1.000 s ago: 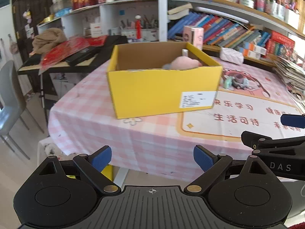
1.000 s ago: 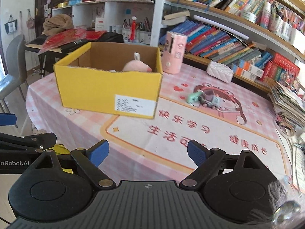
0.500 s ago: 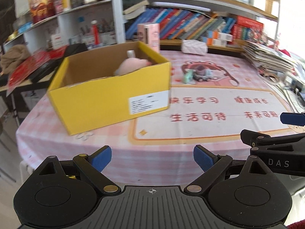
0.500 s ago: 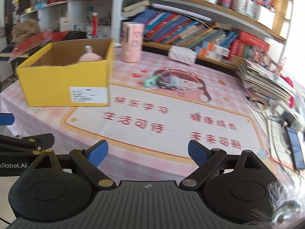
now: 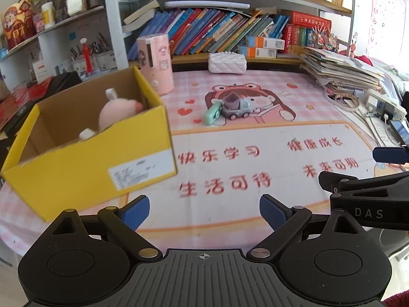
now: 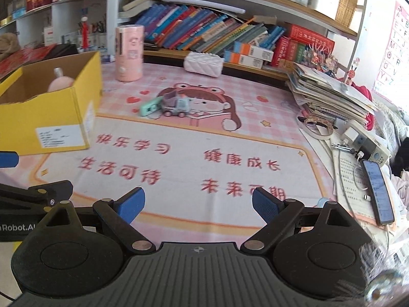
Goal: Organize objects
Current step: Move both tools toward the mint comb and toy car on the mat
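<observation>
left wrist view: both your grippers, left gripper [image 5: 204, 212] and right gripper [image 6: 199, 203], spread, empty; approach step. next, reach toy truck [image 5: 235, 108], box [image 5: 84, 158] waiting.

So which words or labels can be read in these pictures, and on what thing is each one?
"快乐学习", "生活可待", "健康成长", "未来可期": table mat.
"DAS": right gripper, seen from the left.
"nRobot.AI", cut off: left gripper, seen from the right.
Alphabet letters: wall chart.
Box label, book spines: too blurred.
</observation>
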Demonstrator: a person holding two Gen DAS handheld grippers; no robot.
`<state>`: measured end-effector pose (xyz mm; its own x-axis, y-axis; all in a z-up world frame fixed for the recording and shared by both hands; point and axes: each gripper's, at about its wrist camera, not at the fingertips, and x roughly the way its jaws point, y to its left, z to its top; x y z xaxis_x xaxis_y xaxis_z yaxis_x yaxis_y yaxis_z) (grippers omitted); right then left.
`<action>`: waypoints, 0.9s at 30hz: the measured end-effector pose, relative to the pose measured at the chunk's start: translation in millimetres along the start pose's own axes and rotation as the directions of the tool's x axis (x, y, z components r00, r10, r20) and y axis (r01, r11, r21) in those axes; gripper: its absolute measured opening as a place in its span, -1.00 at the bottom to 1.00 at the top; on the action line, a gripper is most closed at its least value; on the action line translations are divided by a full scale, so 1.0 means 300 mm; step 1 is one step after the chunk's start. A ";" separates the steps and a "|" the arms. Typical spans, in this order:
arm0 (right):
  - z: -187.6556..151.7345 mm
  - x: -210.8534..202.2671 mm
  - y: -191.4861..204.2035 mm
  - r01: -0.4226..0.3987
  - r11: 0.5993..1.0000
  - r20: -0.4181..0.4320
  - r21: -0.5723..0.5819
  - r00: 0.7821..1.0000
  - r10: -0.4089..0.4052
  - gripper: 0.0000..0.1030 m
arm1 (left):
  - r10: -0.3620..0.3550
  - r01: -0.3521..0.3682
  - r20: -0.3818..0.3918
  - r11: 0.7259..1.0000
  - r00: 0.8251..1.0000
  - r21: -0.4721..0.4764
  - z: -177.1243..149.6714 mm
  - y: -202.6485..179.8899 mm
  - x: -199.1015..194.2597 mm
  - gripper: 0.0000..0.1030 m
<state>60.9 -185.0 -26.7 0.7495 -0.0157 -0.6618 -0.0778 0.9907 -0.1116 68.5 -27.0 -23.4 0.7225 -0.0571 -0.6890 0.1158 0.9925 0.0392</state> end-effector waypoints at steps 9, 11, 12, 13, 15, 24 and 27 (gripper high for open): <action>0.119 0.131 -0.073 -0.031 0.999 0.002 -0.030 1.000 0.031 0.77 | 0.027 -0.027 0.006 0.999 1.000 -0.021 0.116 -0.043 0.116 0.84; 0.142 0.161 -0.090 -0.040 0.999 0.003 -0.035 0.999 0.040 0.77 | 0.034 -0.034 0.005 0.999 0.999 -0.025 0.137 -0.053 0.141 0.84; 0.153 0.175 -0.099 -0.044 0.998 0.003 -0.037 0.999 0.044 0.77 | 0.038 -0.038 0.004 0.999 0.999 -0.027 0.146 -0.057 0.151 0.84; 0.165 0.190 -0.108 -0.049 0.998 0.002 -0.039 0.999 0.049 0.77 | 0.042 -0.042 0.003 0.999 0.999 -0.030 0.155 -0.062 0.162 0.84; 0.186 0.218 -0.124 -0.060 0.997 0.003 -0.043 0.998 0.060 0.77 | 0.050 -0.050 0.000 0.998 0.999 -0.036 0.173 -0.072 0.184 0.84; 0.242 0.324 -0.186 -0.106 0.993 -0.016 -0.054 0.994 0.106 0.76 | 0.084 -0.085 -0.024 0.995 0.996 -0.054 0.229 -0.121 0.262 0.84; 0.250 0.353 -0.208 -0.121 0.991 -0.024 -0.052 0.993 0.119 0.76 | 0.091 -0.092 -0.029 0.994 0.995 -0.058 0.239 -0.136 0.282 0.84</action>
<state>194.5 -238.3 -34.3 0.7192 0.0996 -0.6877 -0.2017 0.9770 -0.0694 173.8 -80.0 -31.3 0.7097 0.0363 -0.7035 0.0087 0.9981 0.0602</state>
